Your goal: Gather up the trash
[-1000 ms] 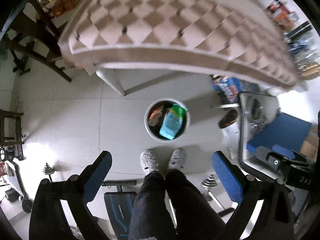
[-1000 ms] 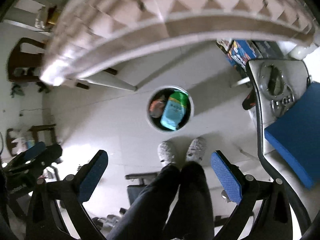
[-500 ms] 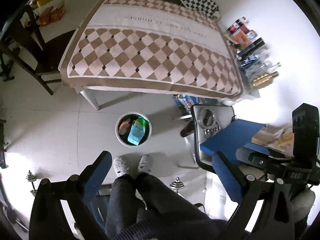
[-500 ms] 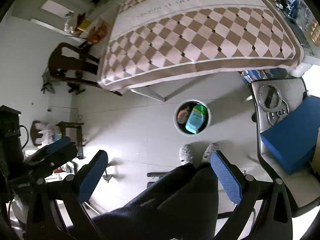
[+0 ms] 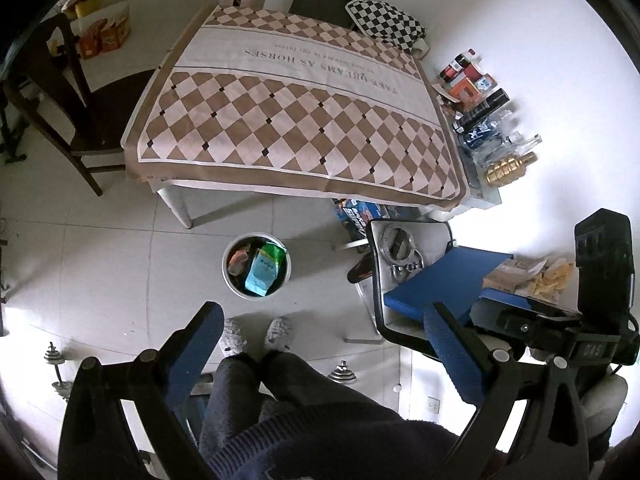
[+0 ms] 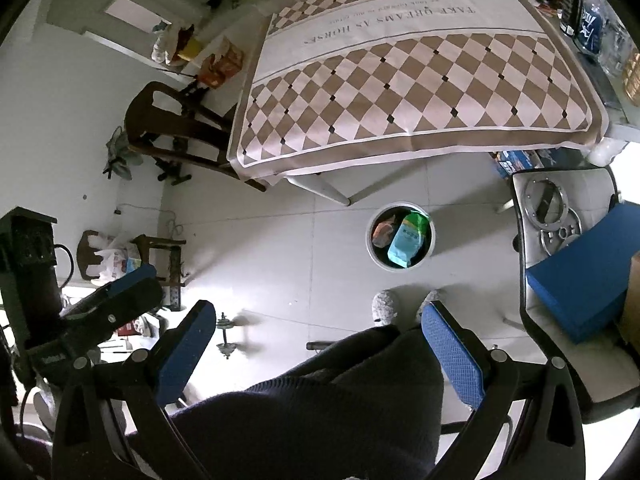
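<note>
Down on the floor at 12 o'clock sits the bin (image 5: 256,266), trash bags (image 5: 262,268) inside. Both claws (left (image 5: 320,354), right (image 6: 318,350)) gape wide, empty. Collecting looks done; next, check the surface (image 5: 296,120).

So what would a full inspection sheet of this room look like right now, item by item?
Surface: table under a checkered tablecloth, nothing seen lying on the cloth.
Job's things: white bin on the floor in front of the person's slippers, holding a teal and green packet and an orange wrapper.
Clutter: bottles and boxes beside the table's right edge; dumbbells on the floor; blue box on a chair.
Grippers: left tongs open and empty; right tongs open and empty, both high above the floor.
Cables: thin cord on the floor by the wall.
Surroundings: dark wooden chair left of the table, white tiled floor.
</note>
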Tool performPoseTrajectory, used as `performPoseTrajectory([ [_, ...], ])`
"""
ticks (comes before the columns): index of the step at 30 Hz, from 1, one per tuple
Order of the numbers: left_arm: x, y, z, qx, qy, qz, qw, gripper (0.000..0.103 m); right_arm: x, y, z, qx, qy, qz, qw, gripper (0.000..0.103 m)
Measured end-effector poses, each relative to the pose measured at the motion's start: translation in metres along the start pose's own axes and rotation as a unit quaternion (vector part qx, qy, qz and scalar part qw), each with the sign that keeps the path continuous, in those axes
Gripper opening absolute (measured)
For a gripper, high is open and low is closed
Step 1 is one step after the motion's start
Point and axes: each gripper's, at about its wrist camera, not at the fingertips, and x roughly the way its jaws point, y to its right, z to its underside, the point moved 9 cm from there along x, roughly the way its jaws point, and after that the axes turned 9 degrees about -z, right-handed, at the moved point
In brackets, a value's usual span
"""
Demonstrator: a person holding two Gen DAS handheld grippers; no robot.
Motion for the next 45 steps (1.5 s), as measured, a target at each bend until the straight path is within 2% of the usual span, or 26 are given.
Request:
performPoseTrajectory([
  [12, -0.007, 0.005, -0.001, 0.01, 0.001, 0.009, 0.9999, 0.103, 0.003, -0.012, 0.0, -0.006, -0.007, -0.009, 1.0, 0.103],
  [45, -0.015, 0.016, 0.0, 0.015, 0.0, 0.039, 0.9991, 0.103, -0.006, -0.004, 0.002, -0.004, -0.005, -0.009, 1.0, 0.103],
])
